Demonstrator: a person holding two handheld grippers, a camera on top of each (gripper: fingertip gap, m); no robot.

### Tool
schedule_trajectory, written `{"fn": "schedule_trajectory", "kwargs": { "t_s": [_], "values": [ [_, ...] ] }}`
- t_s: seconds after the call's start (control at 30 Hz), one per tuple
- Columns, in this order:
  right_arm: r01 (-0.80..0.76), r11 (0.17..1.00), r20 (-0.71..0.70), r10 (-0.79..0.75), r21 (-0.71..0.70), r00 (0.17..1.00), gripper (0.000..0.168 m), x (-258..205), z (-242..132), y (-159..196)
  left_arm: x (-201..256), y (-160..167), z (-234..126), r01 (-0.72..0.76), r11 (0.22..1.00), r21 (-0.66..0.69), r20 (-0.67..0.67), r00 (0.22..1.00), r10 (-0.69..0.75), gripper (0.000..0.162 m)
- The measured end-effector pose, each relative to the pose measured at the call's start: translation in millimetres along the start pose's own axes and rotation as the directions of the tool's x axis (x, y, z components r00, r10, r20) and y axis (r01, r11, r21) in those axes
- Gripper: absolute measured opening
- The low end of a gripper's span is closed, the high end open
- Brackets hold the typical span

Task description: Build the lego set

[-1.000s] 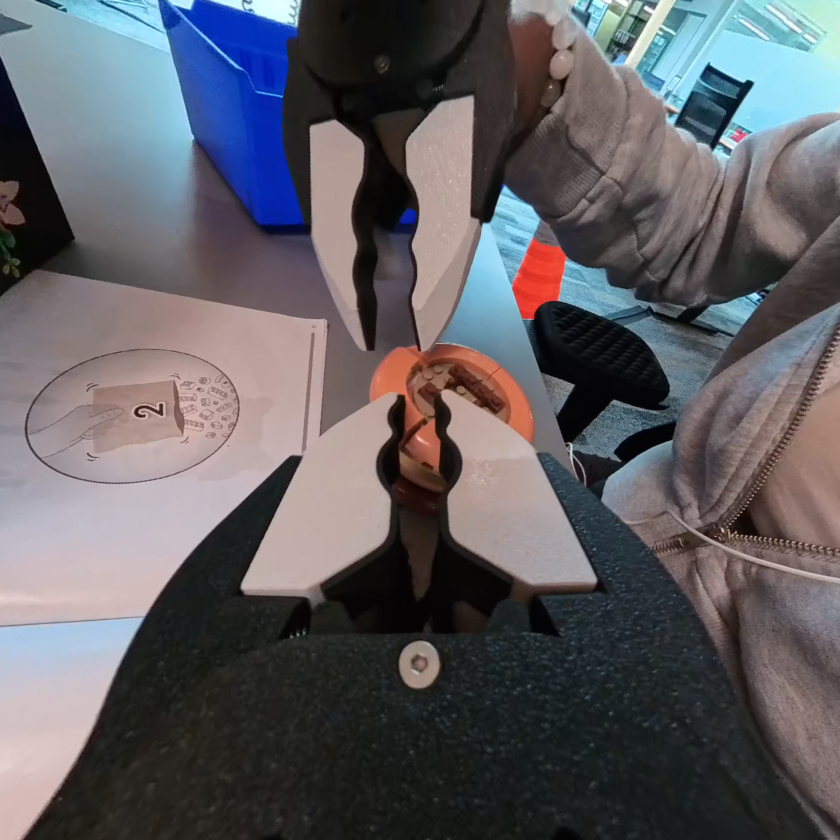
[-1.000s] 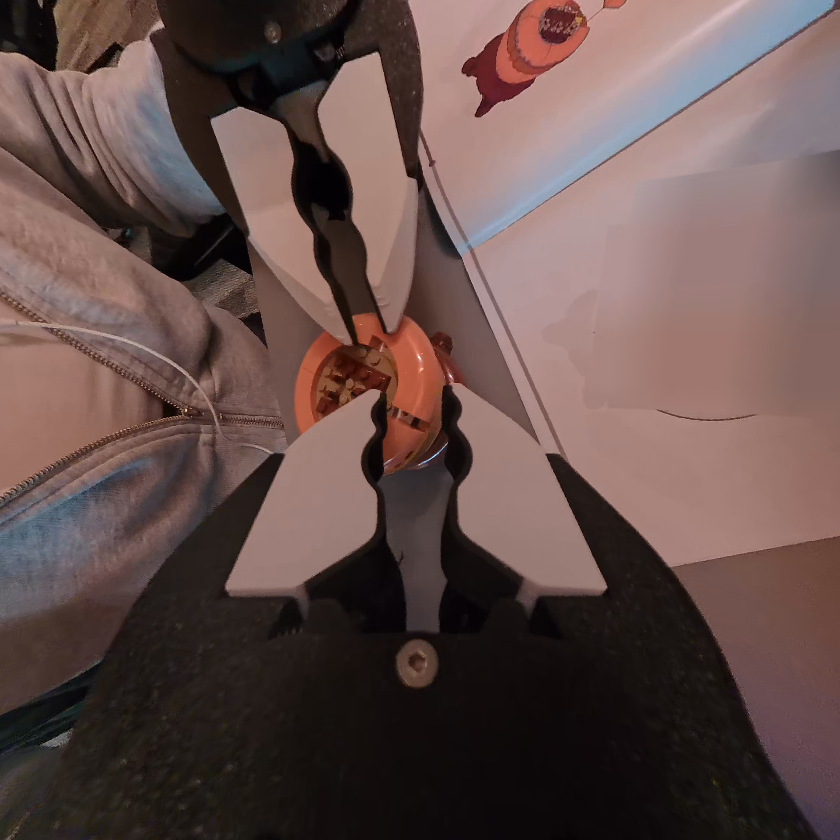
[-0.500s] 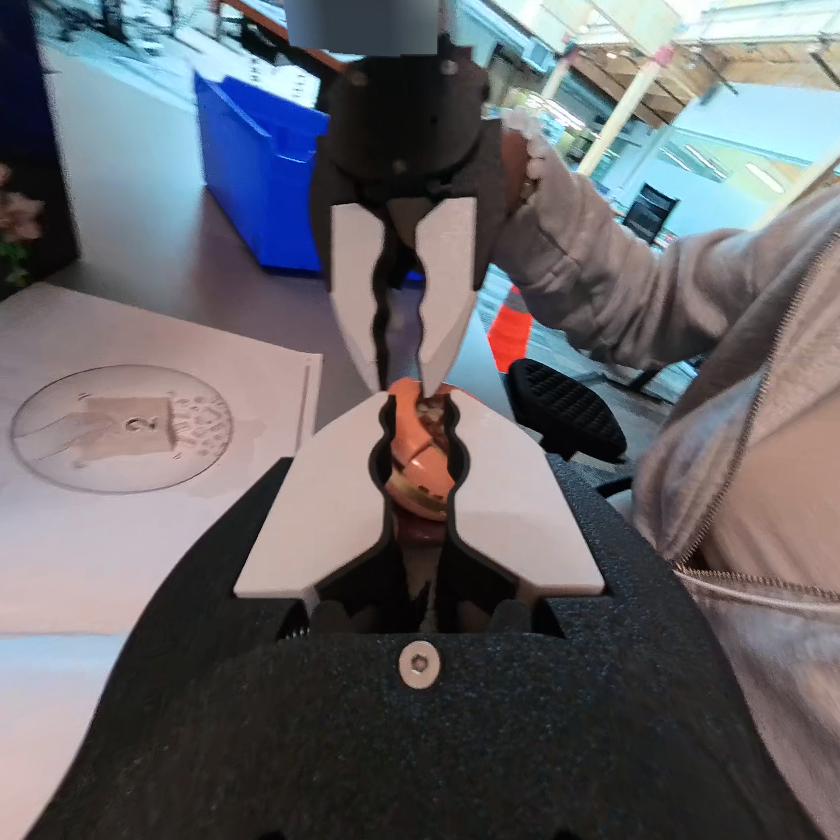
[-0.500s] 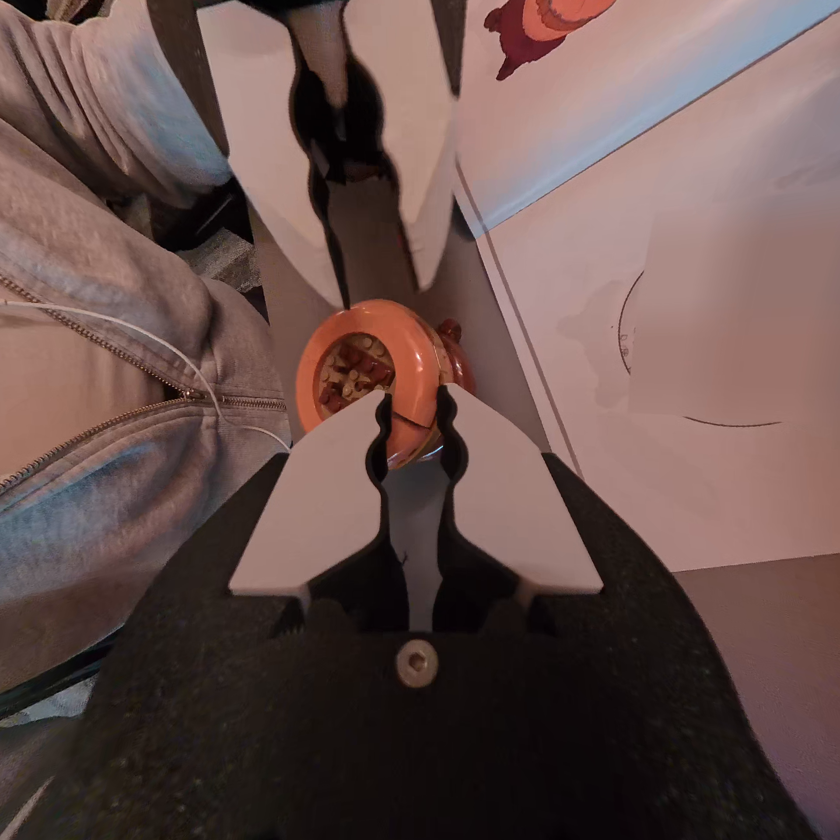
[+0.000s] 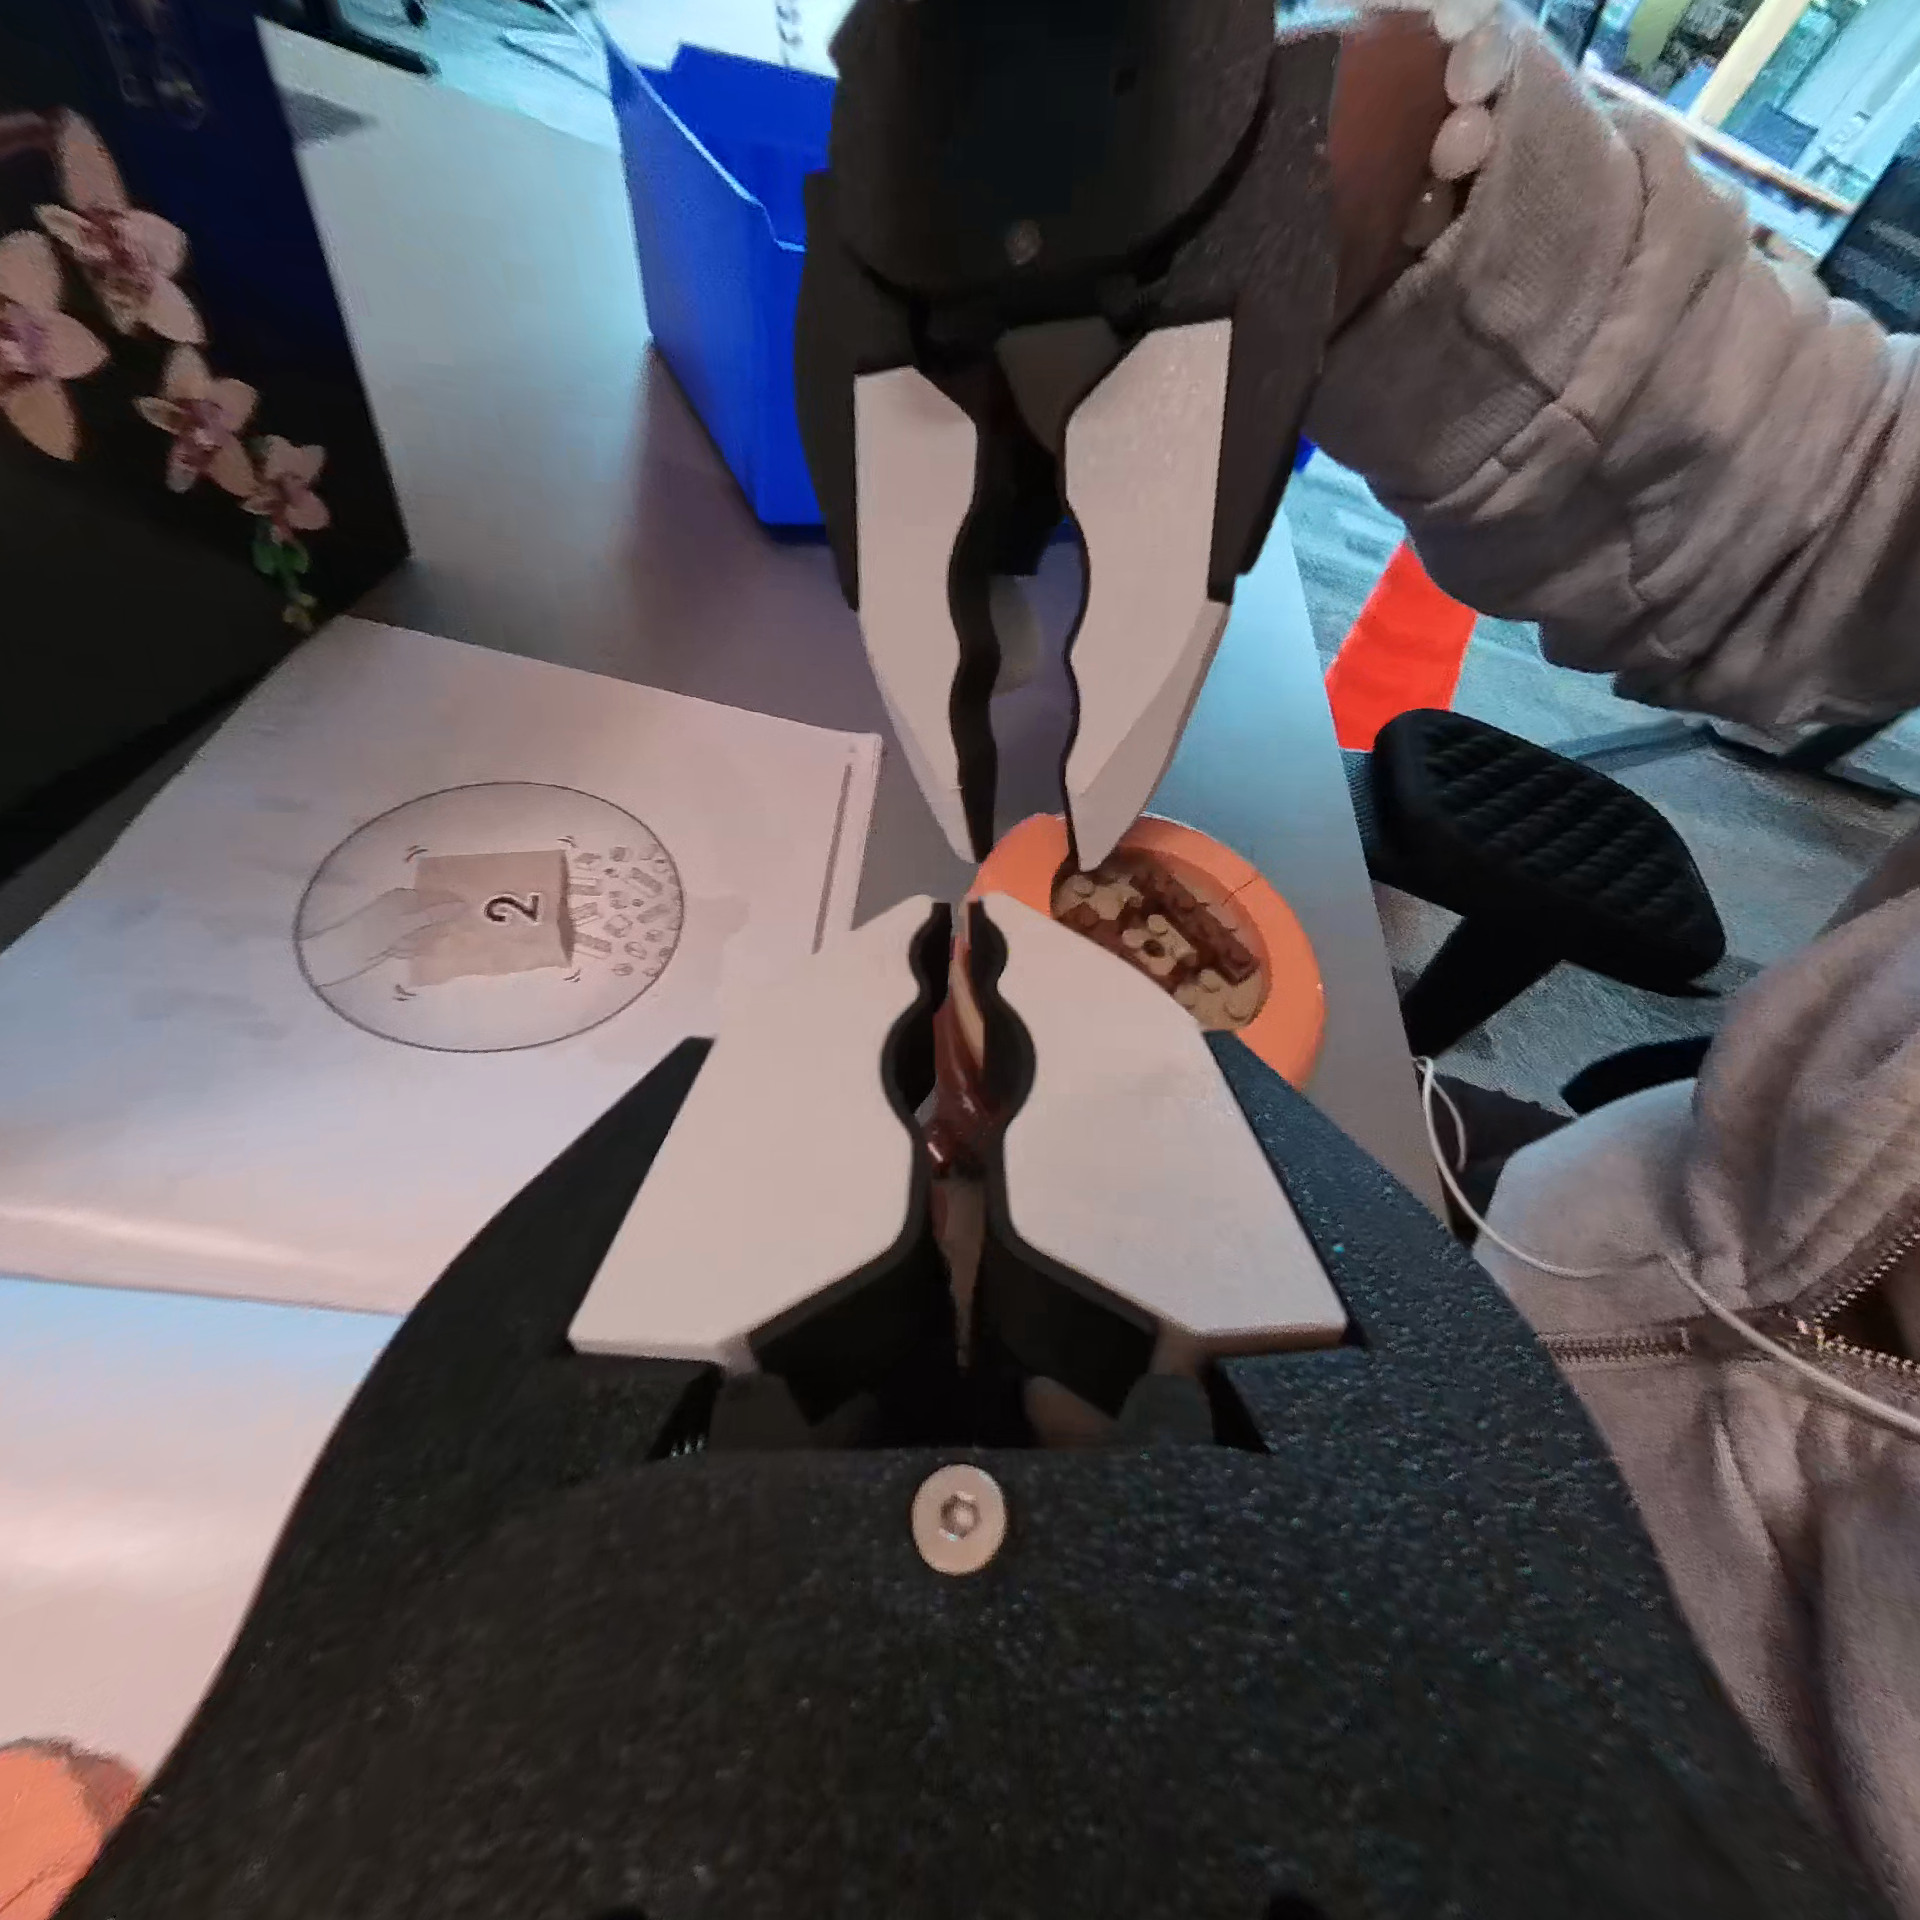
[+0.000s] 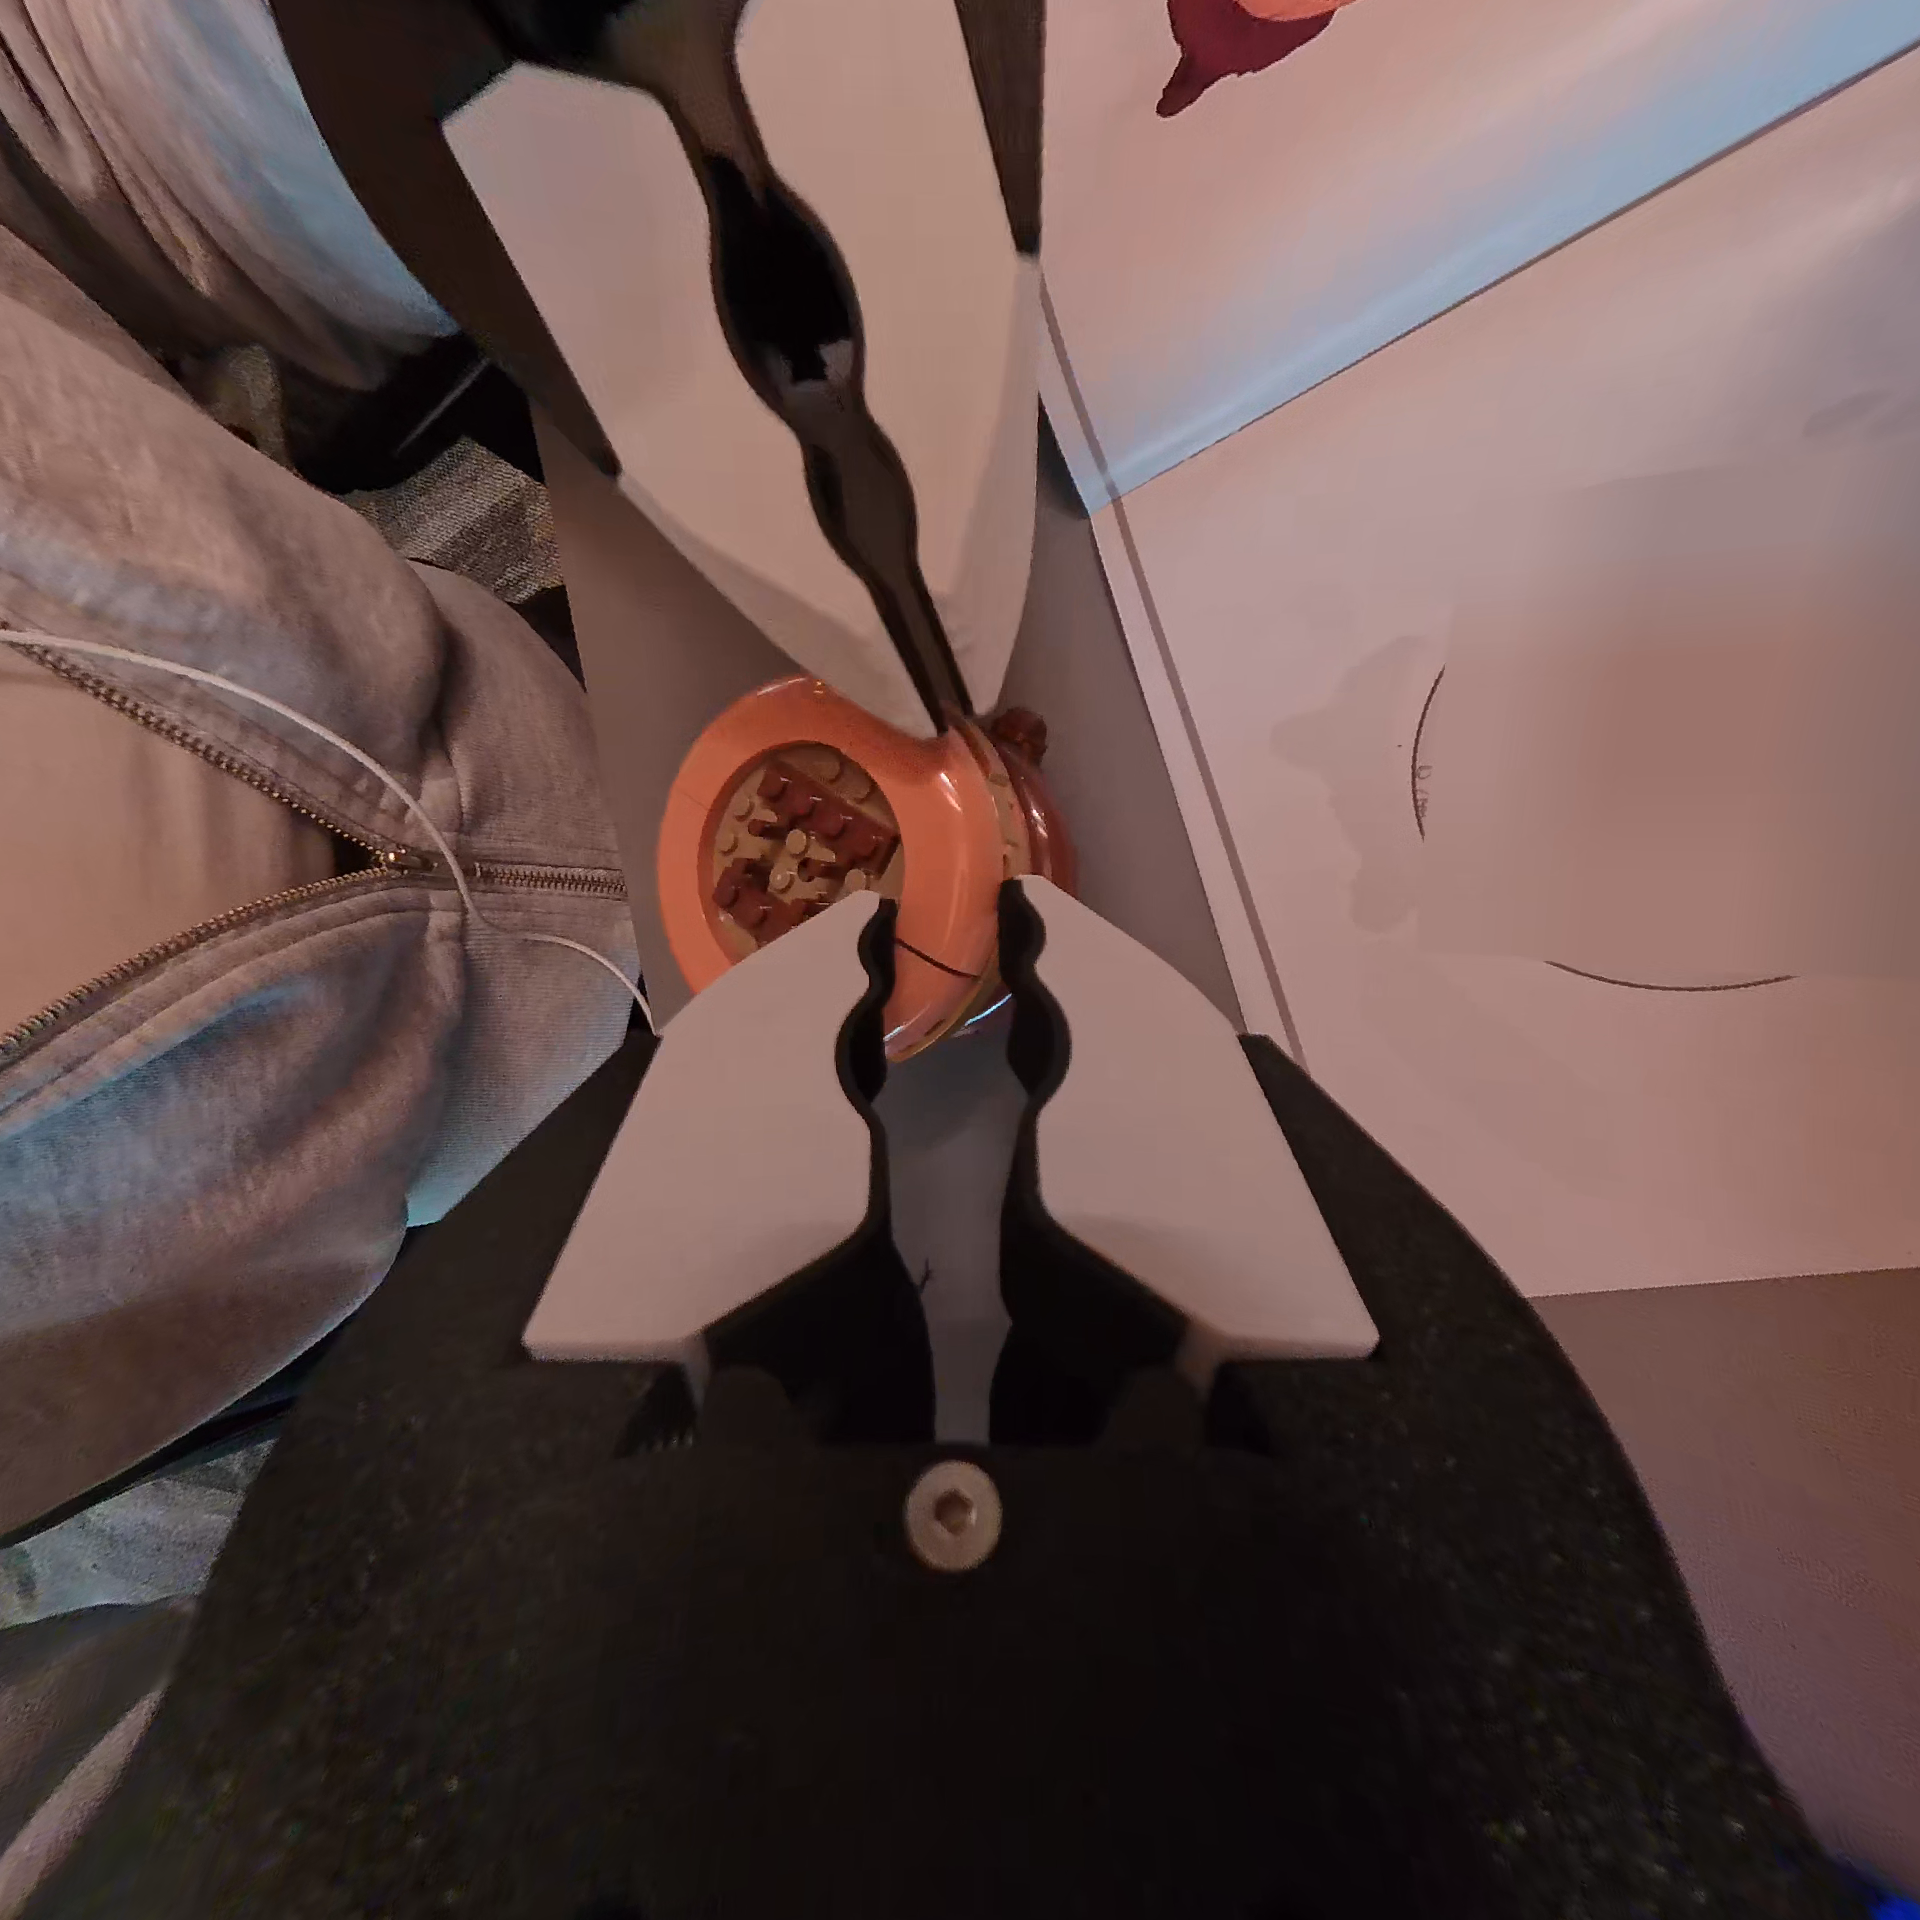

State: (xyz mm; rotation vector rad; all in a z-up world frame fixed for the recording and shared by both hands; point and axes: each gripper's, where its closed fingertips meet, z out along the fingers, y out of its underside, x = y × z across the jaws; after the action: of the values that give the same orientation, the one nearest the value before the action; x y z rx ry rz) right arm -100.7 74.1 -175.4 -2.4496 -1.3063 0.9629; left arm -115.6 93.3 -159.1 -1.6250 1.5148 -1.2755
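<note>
Noted at centre: a round orange pot [image 5: 1283,997] built of bricks, open mouth showing brown and tan studded pieces inside. Located beside the near edge of the grey table [image 5: 499,343], next to the white instruction booklet [image 5: 312,1039]. Cannot tell whether resting on the table or lifted off it.

Gripped from two sides. Left gripper [image 5: 956,914]: jaws almost together, pinched on the pot's side at the seam between orange wall and tan-and-brown lower band; striped tan and brown visible in the narrow slot between the fingers. Confirmed in the right wrist view, left gripper [image 6: 940,717] reaching in from above with tips on the far edge of the pot [image 6: 935,831].

Right gripper [image 6: 940,914]: jaws slightly apart, straddling the orange wall, appearing clamped on it. From the left wrist view, right gripper [image 5: 1029,852] pointing down from the top, one tip inside the mouth, the other outside the rim.

Recorded around: booklet [image 6: 1558,935] open flat, round drawing on the page. Blue bin [image 5: 707,260] farther back on the table. Black box [image 5: 156,416] printed with pale flowers at far left. Grey sleeve [image 5: 1610,416] behind the right gripper, beaded bracelet [image 5: 1465,114] at the wrist. Black chair [image 5: 1538,831] beyond the table edge.
</note>
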Motion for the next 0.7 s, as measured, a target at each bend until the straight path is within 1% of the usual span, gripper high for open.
{"fn": "schedule_trajectory", "kwargs": {
  "t_s": [0.07, 0.17, 0.3, 0.33, 0.4, 0.43, 0.47, 0.5, 0.53, 0.57, 0.63, 0.7],
  "values": [
    [-0.001, 1.0, 0.004, 0.001, 0.002, 1.0, 0.019, 0, 0, 0, 3, 4, 7, -0.009, 0.999, -0.039, -0.019, 1.0, 0.008, 0.003],
    [-0.004, 1.0, 0.006, 0.004, 0.015, 1.0, 0.019, 0, 1, -1, 8, 4, 10, -0.022, 0.999, -0.04, -0.042, 0.999, 0.02, 0.003],
    [-0.022, 0.998, 0.015, 0.021, 0.052, 1.0, 0.019, -1, 1, -2, 9, 5, 9, -0.065, 0.997, -0.046, -0.036, 0.997, 0.063, 0.004],
    [-0.037, 0.996, 0.011, 0.036, 0.08, 0.999, 0.024, 1, 1, -4, 10, 5, 9, -0.075, 0.996, -0.047, -0.034, 0.997, 0.073, 0.004],
    [-0.105, 0.975, 0.03, 0.101, 0.194, 0.994, 0.038, 2, -5, -13, 11, 5, 9, -0.101, 0.993, -0.054, -0.025, 0.995, 0.1, 0.004],
    [-0.169, 0.948, 0.042, 0.163, 0.269, 0.986, 0.052, 5, -10, -17, 11, 5, 9, -0.119, 0.991, -0.057, -0.016, 0.993, 0.118, 0.004],
    [-0.242, 0.907, 0.066, 0.234, 0.345, 0.97, 0.062, 8, -15, -19, 12, 5, 9, -0.136, 0.989, -0.061, -0.009, 0.991, 0.136, 0.003],
    [-0.313, 0.849, 0.113, 0.294, 0.426, 0.949, 0.064, 9, -18, -20, 12, 5, 8, -0.151, 0.986, -0.063, -0.003, 0.988, 0.152, 0.003],
    [-0.395, 0.77, 0.175, 0.357, 0.5, 0.918, 0.066, 10, -20, -19, 13, 5, 8, -0.165, 0.984, -0.063, 0.004, 0.986, 0.166, 0.004],
    [-0.492, 0.686, 0.253, 0.426, 0.535, 0.869, 0.068, 11, -19, -14, 13, 5, 8, -0.178, 0.982, -0.062, 0.009, 0.984, 0.179, 0.004],
    [-0.655, 0.545, 0.397, 0.524, 0.523, 0.754, 0.069, 10, -7, 1, 14, 5, 8, -0.194, 0.979, -0.057, 0.015, 0.981, 0.195, 0.004],
    [-0.745, 0.47, 0.5, 0.553, 0.473, 0.666, 0.071, 4, 4, 9, 14, 5, 8, -0.203, 0.978, -0.05, 0.022, 0.979, 0.204, 0.003]
  ]
}}
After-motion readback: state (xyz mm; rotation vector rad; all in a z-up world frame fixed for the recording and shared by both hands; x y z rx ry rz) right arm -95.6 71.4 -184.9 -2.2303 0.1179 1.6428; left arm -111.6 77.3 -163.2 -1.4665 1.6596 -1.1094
